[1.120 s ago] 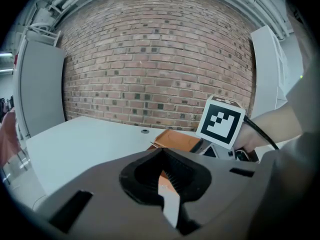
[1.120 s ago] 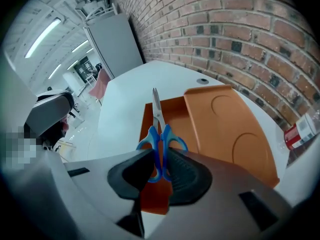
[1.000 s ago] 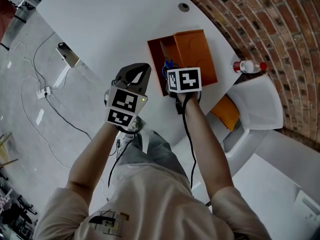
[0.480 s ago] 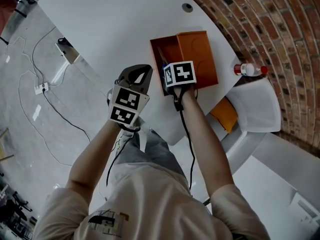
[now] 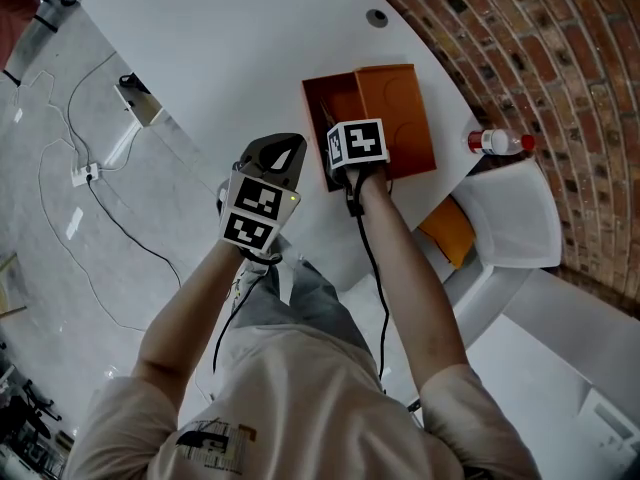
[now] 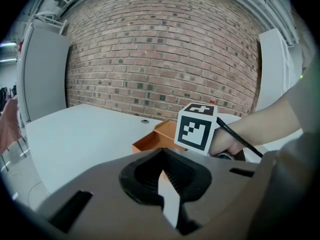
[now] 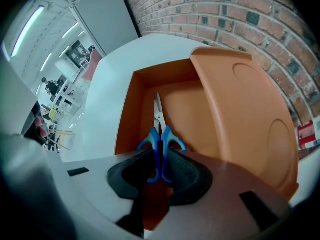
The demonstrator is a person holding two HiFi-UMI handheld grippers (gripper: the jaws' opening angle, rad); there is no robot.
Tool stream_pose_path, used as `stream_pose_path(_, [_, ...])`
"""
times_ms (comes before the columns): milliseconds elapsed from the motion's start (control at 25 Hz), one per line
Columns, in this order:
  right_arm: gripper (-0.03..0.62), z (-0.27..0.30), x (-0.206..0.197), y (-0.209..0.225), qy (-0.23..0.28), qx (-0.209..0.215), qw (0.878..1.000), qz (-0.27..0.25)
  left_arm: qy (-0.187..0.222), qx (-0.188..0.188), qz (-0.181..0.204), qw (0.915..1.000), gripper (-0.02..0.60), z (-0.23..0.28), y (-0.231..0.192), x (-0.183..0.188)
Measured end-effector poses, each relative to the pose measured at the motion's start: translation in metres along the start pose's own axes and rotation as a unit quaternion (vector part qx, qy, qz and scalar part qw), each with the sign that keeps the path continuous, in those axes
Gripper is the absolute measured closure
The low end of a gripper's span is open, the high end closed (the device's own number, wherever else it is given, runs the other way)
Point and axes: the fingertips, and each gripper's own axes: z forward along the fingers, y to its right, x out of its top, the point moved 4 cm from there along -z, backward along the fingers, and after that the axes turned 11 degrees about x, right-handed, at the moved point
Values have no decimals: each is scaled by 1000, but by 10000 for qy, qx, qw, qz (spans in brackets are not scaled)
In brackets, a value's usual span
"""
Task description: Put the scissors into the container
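Note:
The orange container (image 5: 335, 103) stands open on the white table (image 5: 230, 58), its lid (image 5: 398, 103) resting over its right part. My right gripper (image 7: 161, 159) points steeply down into the open left part and is shut on the blue-handled scissors (image 7: 161, 136). The blades (image 7: 158, 111) hang down inside, close to the lid's edge. Its jaws have just been opening slightly, with the handles still between the pads. In the head view its marker cube (image 5: 357, 145) hides the scissors. My left gripper (image 5: 283, 140) hovers left of the container, shut and empty.
A bottle with a red cap (image 5: 497, 141) lies right of the container at the table's edge. A white chair (image 5: 520, 218) with an orange thing (image 5: 450, 230) on it stands below that. A cable hole (image 5: 377, 16) is at the far side. Cables and a socket strip (image 5: 135, 98) lie on the floor.
The right gripper has sunk towards the container, and the blue handles seen before in the head view are now hidden under its cube. The left gripper has stayed put.

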Motion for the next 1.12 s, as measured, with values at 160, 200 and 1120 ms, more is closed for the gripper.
stream_pose_path(160, [495,0,0,-1,49,19,10000,17,38,17,4,10000,574,-3,3,3])
stream_pose_path(200, [467,0,0,-2,53,55,10000,32,40,19,5,10000,574,-4,4,4])
stream_pose_path(1120, [540,-163,46,-61,2165,224,9715,-938,753,304,470,9956,574,-70,1,89])
